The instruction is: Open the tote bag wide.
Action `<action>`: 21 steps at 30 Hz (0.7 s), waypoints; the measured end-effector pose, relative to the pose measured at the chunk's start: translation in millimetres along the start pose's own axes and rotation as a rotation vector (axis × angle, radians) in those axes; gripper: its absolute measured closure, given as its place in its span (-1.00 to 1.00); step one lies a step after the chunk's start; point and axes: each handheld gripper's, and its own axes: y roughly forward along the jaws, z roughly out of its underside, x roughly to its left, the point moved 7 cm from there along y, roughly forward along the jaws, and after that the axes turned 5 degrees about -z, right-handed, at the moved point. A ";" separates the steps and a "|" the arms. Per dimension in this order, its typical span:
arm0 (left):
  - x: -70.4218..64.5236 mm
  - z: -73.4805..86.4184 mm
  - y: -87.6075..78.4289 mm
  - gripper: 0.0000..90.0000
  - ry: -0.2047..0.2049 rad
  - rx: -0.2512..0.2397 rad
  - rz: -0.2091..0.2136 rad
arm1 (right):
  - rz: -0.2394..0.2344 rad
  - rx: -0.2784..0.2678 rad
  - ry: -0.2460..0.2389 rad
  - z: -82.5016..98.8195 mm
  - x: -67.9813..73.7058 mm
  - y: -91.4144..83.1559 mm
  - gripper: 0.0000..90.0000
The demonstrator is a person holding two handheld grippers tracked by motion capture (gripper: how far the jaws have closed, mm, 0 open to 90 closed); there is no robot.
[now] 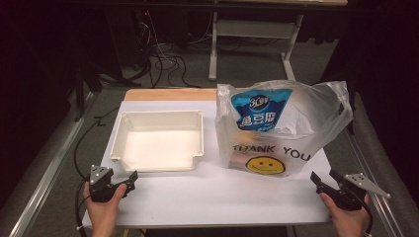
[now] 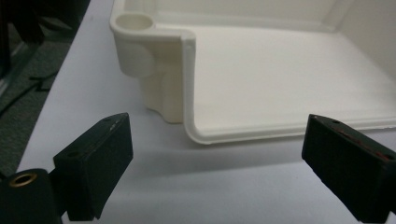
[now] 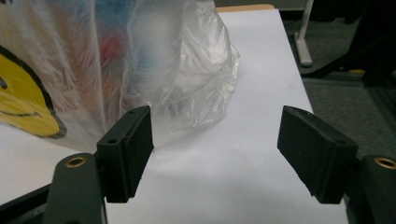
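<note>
Bag of thin translucent plastic with yellow smiley print (image 1: 276,133) on white table (image 1: 222,192), right of cream plastic tray (image 1: 158,140). Looks soft, slippery, light, packets inside; best pinched at handles. Left gripper (image 1: 132,178) and right gripper (image 1: 321,180) both apart, holding nothing.

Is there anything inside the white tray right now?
No, the high view shows the white tray with a bare floor, while the plastic bag stands beside it.

A clear plastic bag (image 1: 281,131) with a smiley face stands filled beside an empty white tray (image 1: 159,139).
</note>
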 end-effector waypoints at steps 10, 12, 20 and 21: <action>-16.6 -6.4 -13.6 -0.68 0.029 -0.090 0.045 | 0.001 0.020 -0.013 5.1 7.9 -2.0 -0.35; -22.4 -15.8 -17.1 -0.68 0.023 -0.117 0.066 | -0.019 -0.019 -0.018 -6.6 13.0 -7.4 -0.33; -44.9 -33.7 -25.5 -0.66 0.038 -0.117 0.095 | -0.042 -0.084 -0.024 -39.6 24.7 -17.9 -0.36; -47.9 -35.5 -26.1 -0.66 0.042 -0.114 0.100 | -0.053 -0.092 -0.014 -44.7 25.8 -18.1 -0.37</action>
